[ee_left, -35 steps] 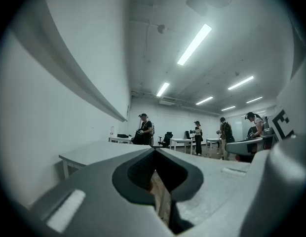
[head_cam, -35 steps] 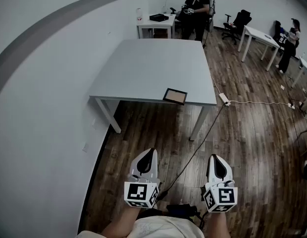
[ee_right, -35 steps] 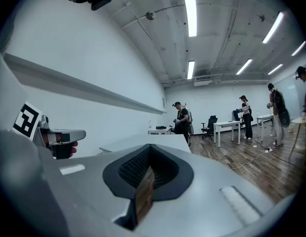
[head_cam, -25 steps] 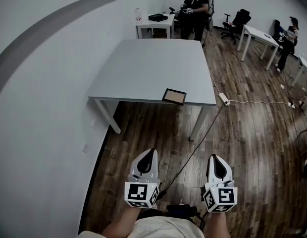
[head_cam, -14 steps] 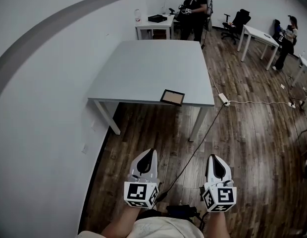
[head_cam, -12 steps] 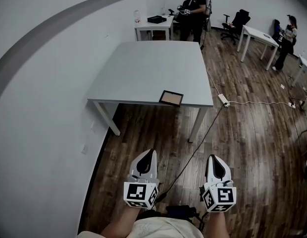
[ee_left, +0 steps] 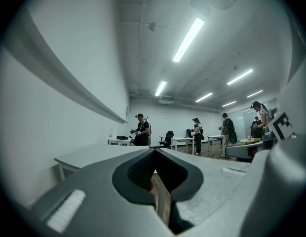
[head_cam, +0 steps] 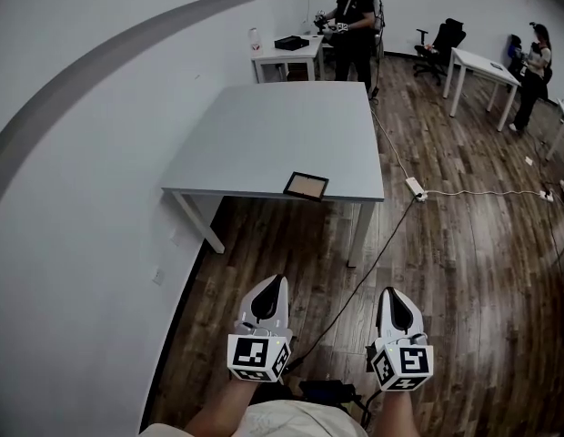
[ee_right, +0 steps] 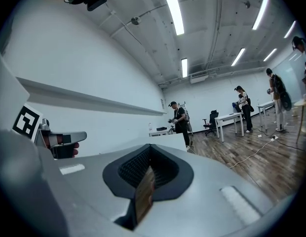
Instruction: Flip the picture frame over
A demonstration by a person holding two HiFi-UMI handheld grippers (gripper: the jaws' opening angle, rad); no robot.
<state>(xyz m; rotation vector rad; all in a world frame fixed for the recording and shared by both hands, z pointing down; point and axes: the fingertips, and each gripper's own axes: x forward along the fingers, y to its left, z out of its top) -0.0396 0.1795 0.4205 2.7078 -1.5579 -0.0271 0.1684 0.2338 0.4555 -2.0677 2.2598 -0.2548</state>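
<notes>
The picture frame (head_cam: 306, 186) is dark-edged with a brown panel facing up. It lies flat near the front edge of the grey table (head_cam: 273, 126), right of the middle. Both grippers are held low over the wood floor, well short of the table. My left gripper (head_cam: 280, 280) is shut with nothing in it, and my right gripper (head_cam: 387, 291) beside it is shut and empty too. From the left gripper view (ee_left: 154, 151) the table (ee_left: 94, 154) shows at the left. In the right gripper view (ee_right: 149, 147) the frame is hidden behind the jaws.
A white wall runs along the left. A power strip (head_cam: 416, 188) and its cable (head_cam: 373, 262) lie on the floor by the table's right leg. A person (head_cam: 352, 25) stands by a small white table (head_cam: 287, 51) at the back. More tables, chairs and people stand at the right.
The head view has shifted a little, so the table and frame sit slightly further left and lower. Both grippers have kept their places and stayed shut.
</notes>
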